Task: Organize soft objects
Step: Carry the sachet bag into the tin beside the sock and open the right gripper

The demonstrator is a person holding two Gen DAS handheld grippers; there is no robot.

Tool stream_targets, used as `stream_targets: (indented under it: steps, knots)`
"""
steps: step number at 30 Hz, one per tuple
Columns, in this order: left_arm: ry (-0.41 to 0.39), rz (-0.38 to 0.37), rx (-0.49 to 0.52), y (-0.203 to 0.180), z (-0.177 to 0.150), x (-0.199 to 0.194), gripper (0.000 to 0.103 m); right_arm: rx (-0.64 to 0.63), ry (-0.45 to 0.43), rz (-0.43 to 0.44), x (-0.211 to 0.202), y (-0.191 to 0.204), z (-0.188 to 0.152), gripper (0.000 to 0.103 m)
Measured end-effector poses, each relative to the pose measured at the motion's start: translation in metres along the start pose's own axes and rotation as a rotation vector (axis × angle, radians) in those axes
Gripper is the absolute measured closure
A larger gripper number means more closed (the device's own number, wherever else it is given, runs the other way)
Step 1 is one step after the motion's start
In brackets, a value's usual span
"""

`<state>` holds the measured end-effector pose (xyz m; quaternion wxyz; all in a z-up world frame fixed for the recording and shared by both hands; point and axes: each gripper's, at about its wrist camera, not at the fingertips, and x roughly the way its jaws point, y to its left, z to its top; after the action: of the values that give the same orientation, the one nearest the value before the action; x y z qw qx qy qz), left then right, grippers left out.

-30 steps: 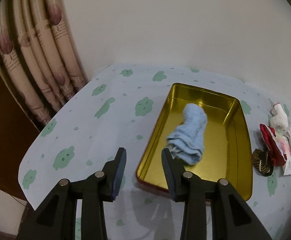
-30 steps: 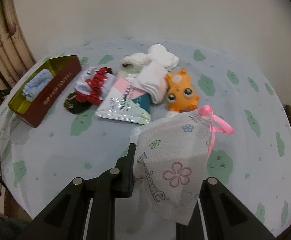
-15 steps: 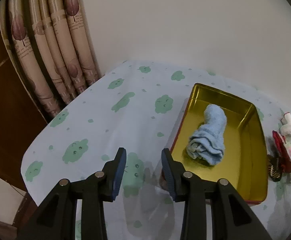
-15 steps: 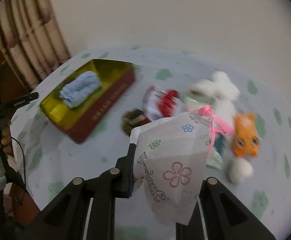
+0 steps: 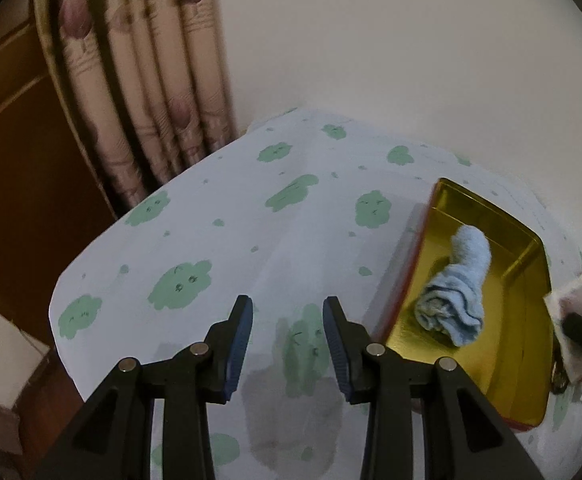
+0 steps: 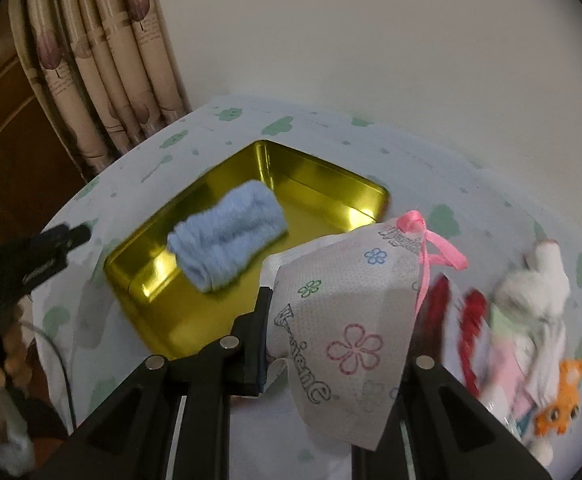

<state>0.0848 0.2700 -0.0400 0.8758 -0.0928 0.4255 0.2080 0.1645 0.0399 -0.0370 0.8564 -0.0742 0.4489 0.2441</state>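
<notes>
Floral pouch (image 6: 347, 332) in right gripper (image 6: 331, 344), now nearer tin (image 6: 323, 184).

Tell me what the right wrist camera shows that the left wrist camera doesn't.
Only the right wrist view shows the orange plush toy, the red fabric and the right gripper shut on the flower-print pouch. Only the left shows the left gripper, open over bare tablecloth. Both show the gold tin holding the blue towel.

The white flowered pouch (image 6: 343, 332) bears outlined lettering, of which only "iene" reads clearly.
</notes>
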Motion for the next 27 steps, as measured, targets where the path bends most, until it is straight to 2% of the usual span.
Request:
stream_targets:
  steps: [7, 13, 19, 22, 24, 27]
  knots:
    - [0.005, 0.010, -0.056, 0.011, 0.001, 0.003, 0.066, -0.035, 0.032, -0.067, 0.046, 0.015, 0.033, 0.088]
    - [0.010, 0.013, -0.032, 0.006, 0.002, 0.005, 0.066, -0.017, 0.057, -0.118, 0.080, 0.010, 0.051, 0.088]
    - [-0.004, 0.025, -0.025, 0.005, 0.001, 0.004, 0.066, 0.001, 0.093, -0.134, 0.094, 0.002, 0.055, 0.083]
    - [-0.009, 0.020, -0.027, 0.006, 0.001, 0.003, 0.066, 0.002, 0.091, -0.141, 0.096, 0.001, 0.054, 0.074]
    - [-0.006, 0.022, -0.023, 0.006, 0.001, 0.003, 0.066, 0.000, 0.083, -0.136, 0.094, 0.002, 0.053, 0.062]
    - [-0.008, 0.018, -0.022, 0.006, 0.002, 0.001, 0.066, -0.010, 0.069, -0.134, 0.089, 0.005, 0.054, 0.051]
